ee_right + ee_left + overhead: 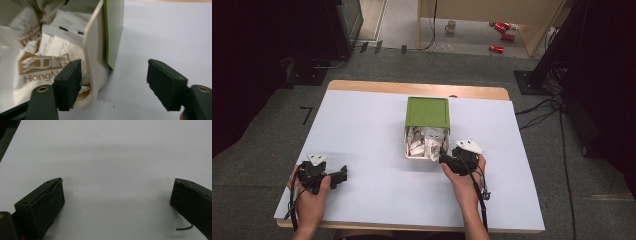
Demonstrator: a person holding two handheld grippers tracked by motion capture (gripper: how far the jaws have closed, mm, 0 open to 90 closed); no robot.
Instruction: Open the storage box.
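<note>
We hold the right gripper (443, 159) at the near right corner of the box (427, 112), its jaws apart and astride the box's cream wall (93, 62), one jaw inside among the white packets (32, 67), one outside, gripping nothing. Well left of the box, our left gripper (343, 174) rests wide open over the bare white table (377, 190).

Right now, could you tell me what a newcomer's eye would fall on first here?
The green lid slid halfway back on the white box at the table's middle, showing a heap of white packets. The right gripper sits at the box's near right corner, jaws open astride its wall.
</note>
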